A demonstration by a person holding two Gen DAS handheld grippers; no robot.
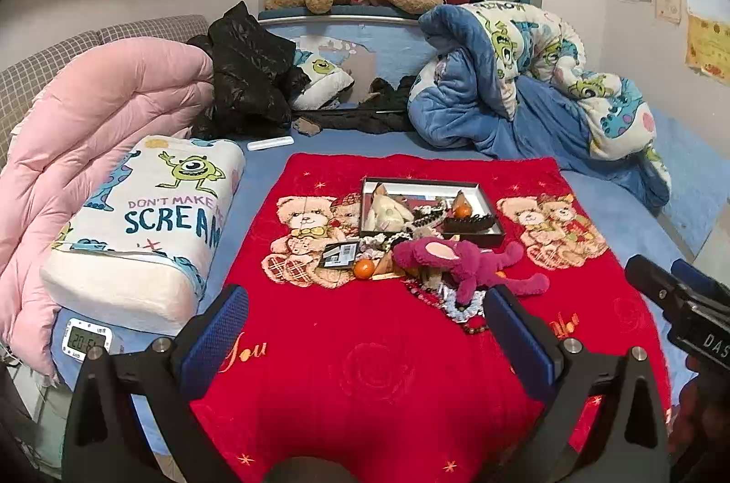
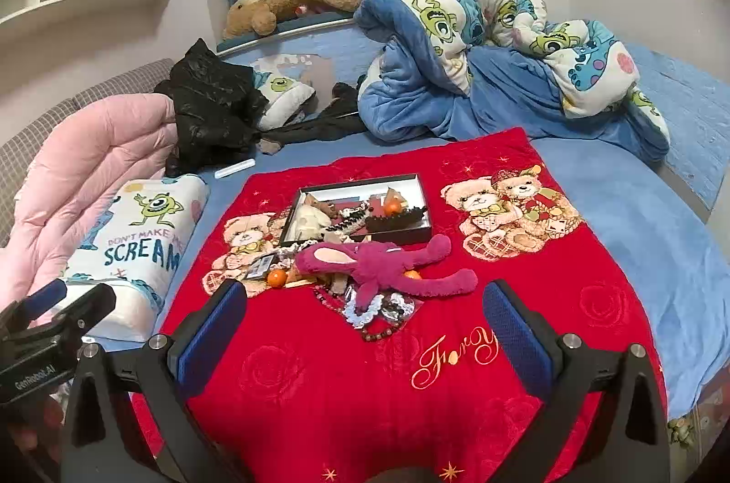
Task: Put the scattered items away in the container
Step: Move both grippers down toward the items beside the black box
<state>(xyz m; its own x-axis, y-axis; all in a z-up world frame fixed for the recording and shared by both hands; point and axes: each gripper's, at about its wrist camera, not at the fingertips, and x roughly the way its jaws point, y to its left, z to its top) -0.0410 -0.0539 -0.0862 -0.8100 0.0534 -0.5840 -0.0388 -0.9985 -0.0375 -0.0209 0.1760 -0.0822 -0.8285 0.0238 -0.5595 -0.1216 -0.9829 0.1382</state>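
A shallow black tray (image 1: 490,216) (image 2: 422,204) lies on a red blanket (image 1: 365,369) (image 2: 342,391) on the bed, holding a cream plush, a small orange and dark hair pieces. In front of it lie a magenta plush bear (image 1: 461,261) (image 2: 383,261), an orange (image 1: 363,268) (image 2: 276,278), a black tag (image 1: 338,254), beaded bracelets (image 2: 378,330) and a lacy scrunchie (image 1: 461,307). My left gripper (image 1: 365,328) and right gripper (image 2: 365,323) both stand open over the blanket's near part, short of the pile, nothing between the fingers.
A Monsters pillow (image 1: 150,218) (image 2: 137,245) and a pink quilt (image 1: 77,145) lie to the left, with a digital clock (image 1: 87,339) by the bed's edge. A black jacket (image 1: 246,72) and a bunched blue blanket (image 1: 524,90) (image 2: 479,72) lie behind the tray.
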